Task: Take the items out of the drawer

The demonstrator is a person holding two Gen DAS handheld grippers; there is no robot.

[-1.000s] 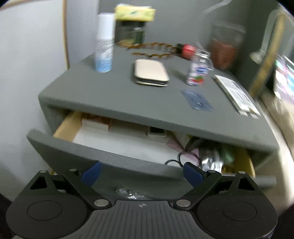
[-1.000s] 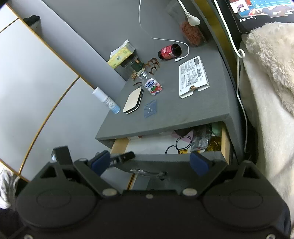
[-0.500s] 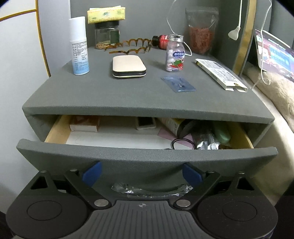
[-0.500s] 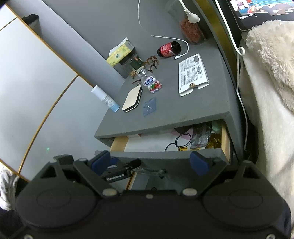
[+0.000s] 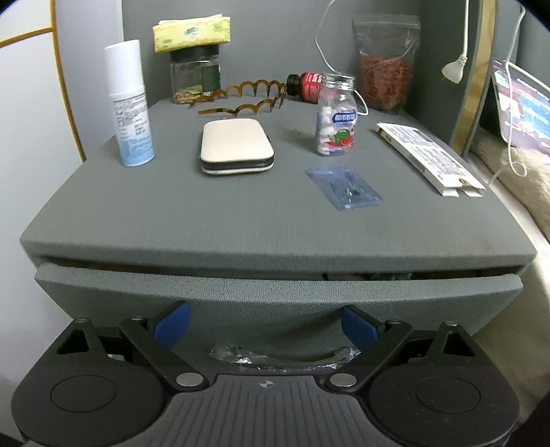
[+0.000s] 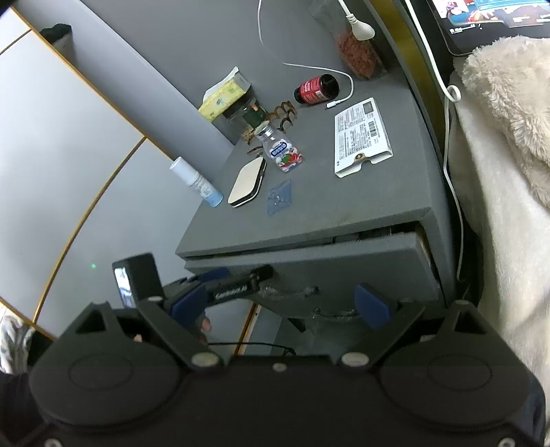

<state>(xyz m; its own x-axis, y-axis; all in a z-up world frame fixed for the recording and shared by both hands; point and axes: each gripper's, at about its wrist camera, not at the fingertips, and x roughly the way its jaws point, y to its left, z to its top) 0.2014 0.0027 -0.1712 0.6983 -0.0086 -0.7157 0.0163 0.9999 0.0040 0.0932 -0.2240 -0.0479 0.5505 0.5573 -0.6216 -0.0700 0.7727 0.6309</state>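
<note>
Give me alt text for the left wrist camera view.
A grey fabric-covered nightstand drawer sits nearly shut, the left gripper open just before its front. On top stand a white spray bottle, a cream zip case and a clear candy bottle.

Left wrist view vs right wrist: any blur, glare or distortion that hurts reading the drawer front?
Left wrist view: sharp, strong fisheye bowing of the drawer front; slight glare on the plastic-wrapped handle; corners vignetted dark. Right wrist view: tilted, evenly lit, drawer front readable but smaller; the laptop screen is bright; nearby gripper body dark and soft.
</note>
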